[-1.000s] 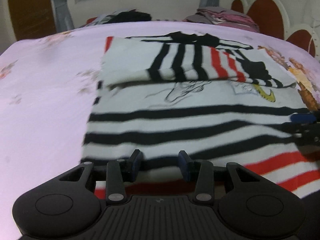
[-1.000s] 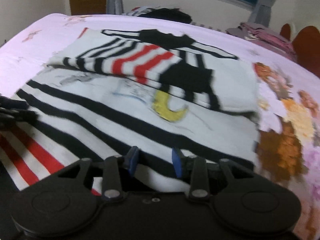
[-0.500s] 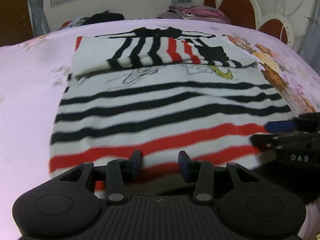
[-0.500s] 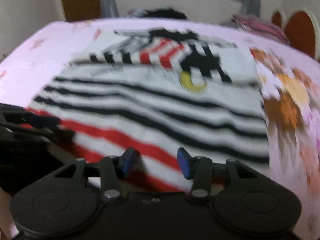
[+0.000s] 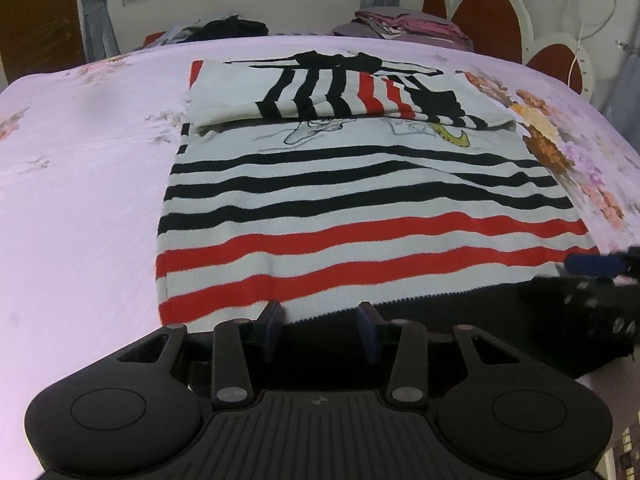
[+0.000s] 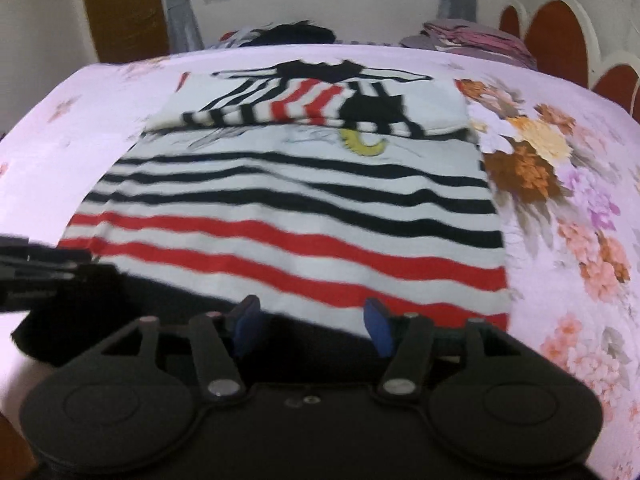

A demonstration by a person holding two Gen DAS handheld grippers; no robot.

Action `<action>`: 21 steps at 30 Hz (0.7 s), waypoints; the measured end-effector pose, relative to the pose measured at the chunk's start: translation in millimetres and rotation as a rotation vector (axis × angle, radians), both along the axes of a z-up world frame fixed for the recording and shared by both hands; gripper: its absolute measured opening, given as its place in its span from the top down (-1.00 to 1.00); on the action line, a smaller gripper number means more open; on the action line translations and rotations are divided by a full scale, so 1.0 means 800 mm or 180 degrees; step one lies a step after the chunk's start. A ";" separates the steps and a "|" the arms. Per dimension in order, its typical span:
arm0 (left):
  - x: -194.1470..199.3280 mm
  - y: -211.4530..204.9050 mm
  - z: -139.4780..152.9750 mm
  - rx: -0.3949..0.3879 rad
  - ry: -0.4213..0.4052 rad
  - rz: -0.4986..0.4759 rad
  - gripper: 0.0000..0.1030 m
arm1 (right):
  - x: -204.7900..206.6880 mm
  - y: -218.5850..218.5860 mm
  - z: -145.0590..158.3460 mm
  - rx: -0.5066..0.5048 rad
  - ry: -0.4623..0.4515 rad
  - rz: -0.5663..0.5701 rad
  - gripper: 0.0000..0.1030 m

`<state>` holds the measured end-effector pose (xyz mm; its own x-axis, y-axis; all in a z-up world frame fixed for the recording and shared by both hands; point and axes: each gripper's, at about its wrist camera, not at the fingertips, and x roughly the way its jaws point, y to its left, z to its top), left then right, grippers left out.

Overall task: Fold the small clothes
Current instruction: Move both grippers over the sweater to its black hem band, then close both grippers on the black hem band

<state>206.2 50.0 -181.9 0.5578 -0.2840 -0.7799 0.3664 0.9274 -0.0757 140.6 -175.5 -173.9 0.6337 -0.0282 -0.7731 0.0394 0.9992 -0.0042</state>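
Observation:
A white sweater [image 5: 360, 208] with black and red stripes lies flat on the pink bed sheet [image 5: 80, 168], its top part and sleeves folded down over the chest print. Its black hem band [image 5: 420, 312] is nearest to me. My left gripper [image 5: 320, 314] hovers open over the left part of that hem, pads apart and pressing on nothing. My right gripper [image 6: 311, 315] is over the right part of the hem [image 6: 320, 328], its jaws opening with only the flat cloth below them. Each gripper shows at the edge of the other's view: right gripper [image 5: 592, 266], left gripper [image 6: 44, 266].
A dark heap of clothes [image 5: 232, 26] and a folded pink and purple stack [image 5: 404, 24] lie at the far edge of the bed. A red and white headboard [image 5: 492, 12] stands at the far right. The floral sheet [image 6: 560, 200] spreads right of the sweater.
Both grippers have drawn back from the sweater's middle to its near hem, so the red stripes and black band have come into view. The right jaws have spread wider.

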 end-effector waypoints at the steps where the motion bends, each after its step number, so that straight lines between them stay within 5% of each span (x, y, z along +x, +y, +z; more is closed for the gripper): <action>1: -0.002 0.002 0.000 -0.0002 -0.0004 0.0012 0.04 | -0.001 0.001 -0.004 -0.0012 0.0037 -0.0013 -0.10; 3: -0.008 0.005 -0.001 0.0031 -0.0038 0.0065 -0.59 | -0.002 -0.002 -0.015 -0.0045 0.0138 -0.0091 -0.10; 9: -0.023 0.000 0.002 0.0073 -0.0090 0.0023 -0.59 | -0.025 -0.001 0.010 0.0017 -0.0042 -0.0189 -0.13; 16: -0.021 -0.010 0.021 0.0075 -0.0166 0.0067 -0.59 | -0.064 0.037 0.086 0.0168 -0.0617 0.0320 -0.29; 21: -0.011 -0.007 0.027 0.0011 -0.0150 0.0176 -0.59 | -0.083 0.056 0.111 0.0240 -0.0757 0.0541 -0.38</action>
<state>197.5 44.7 -160.1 0.6087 -0.2491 -0.7533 0.3177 0.9465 -0.0563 74.3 -131.0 -84.7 0.7880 0.1457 -0.5982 -0.1375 0.9887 0.0597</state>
